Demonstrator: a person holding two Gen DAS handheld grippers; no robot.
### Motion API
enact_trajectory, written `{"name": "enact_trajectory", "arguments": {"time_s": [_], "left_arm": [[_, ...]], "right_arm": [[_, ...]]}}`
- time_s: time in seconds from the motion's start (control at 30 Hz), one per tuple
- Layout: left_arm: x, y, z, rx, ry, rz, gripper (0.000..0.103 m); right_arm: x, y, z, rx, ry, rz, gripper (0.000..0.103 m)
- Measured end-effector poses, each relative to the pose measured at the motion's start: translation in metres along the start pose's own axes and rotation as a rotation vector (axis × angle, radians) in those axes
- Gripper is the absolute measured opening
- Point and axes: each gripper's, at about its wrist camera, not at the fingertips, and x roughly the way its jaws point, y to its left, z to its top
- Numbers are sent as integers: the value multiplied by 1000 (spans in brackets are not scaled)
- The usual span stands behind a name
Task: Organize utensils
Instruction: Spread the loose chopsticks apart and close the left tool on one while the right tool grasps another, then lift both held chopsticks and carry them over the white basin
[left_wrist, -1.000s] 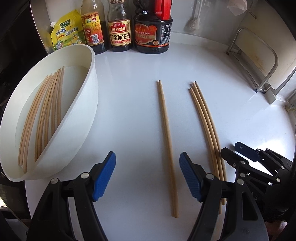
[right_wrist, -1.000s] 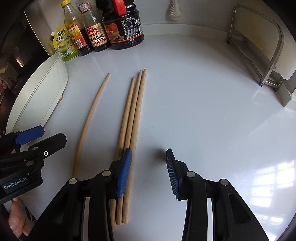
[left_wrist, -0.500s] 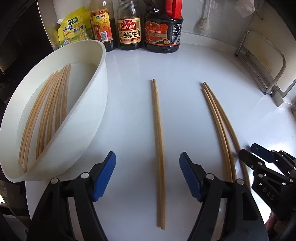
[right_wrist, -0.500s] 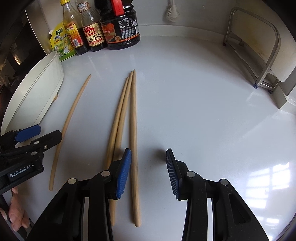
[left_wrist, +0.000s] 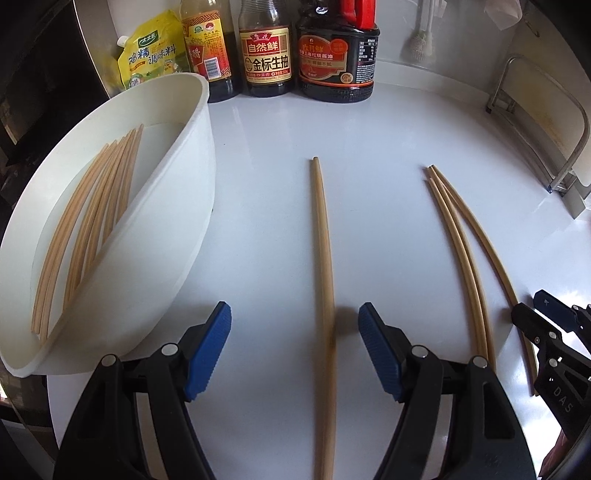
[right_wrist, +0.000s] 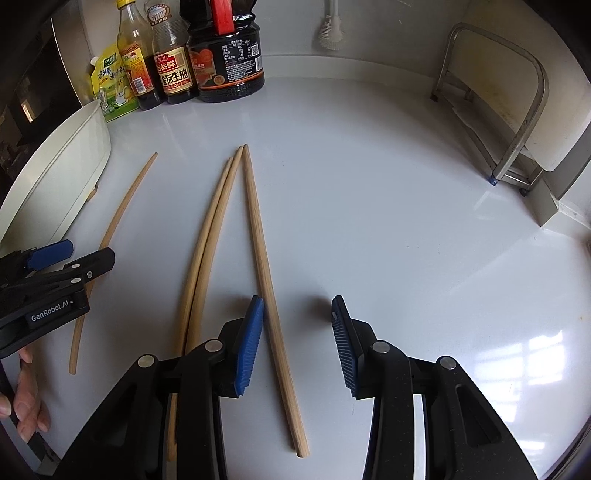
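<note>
A single wooden chopstick (left_wrist: 323, 258) lies on the white counter (left_wrist: 369, 147), running between the wide-open fingers of my left gripper (left_wrist: 295, 332) without touching the pads. To its right lie three more chopsticks (left_wrist: 461, 258), fanned apart at their near ends. In the right wrist view one of them (right_wrist: 264, 277) lies between the fingers of my open right gripper (right_wrist: 297, 332), close beside the left pad (right_wrist: 251, 339). The other two (right_wrist: 207, 240) pass under that finger. A white tub (left_wrist: 177, 229) at the left holds several chopsticks (left_wrist: 92, 221).
Sauce bottles (left_wrist: 266, 51) and a yellow seasoning pouch (left_wrist: 147, 59) line the back wall. A metal rack (right_wrist: 517, 122) stands at the right. A person's hand (right_wrist: 22, 398) holds the left gripper (right_wrist: 70, 258) near the single chopstick (right_wrist: 122, 210).
One chopstick of the bundle of three has swung away from the other two and now lies between the right gripper's fingers. Both views have shifted slightly; both grippers stay open.
</note>
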Motion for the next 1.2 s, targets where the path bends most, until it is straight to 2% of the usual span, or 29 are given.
{"name": "enact_trajectory", "arguments": {"time_s": [0.07,0.13,0.23,0.27,0.3,0.4,0.63,1.0,1.2], "left_arm": [[-2,-4,-2,12,-12,0,70],[-3,-6,-3,22,-23,-11,63],[-6,-12,-2,51,-28,-34,44],[-7,-14,-2,61,-27,-37,34],[-7,-16,-1,70,-24,-43,25],[-8,-18,-2,83,-11,-59,8],[-8,-15,-2,79,33,-81,7],[-33,-15,-2,111,27,-109,7],[-54,-10,2,118,-2,-122,7]], "right_arm": [[1,3,3,-20,-3,5,29],[2,6,4,-42,-8,9,24],[3,10,5,-65,-6,22,14],[3,11,6,-70,-3,26,11],[4,12,7,-75,0,28,9],[5,13,9,-76,5,30,7],[3,4,10,0,21,80,6],[-22,3,9,58,7,135,6],[-41,8,8,61,-11,152,6]]}}
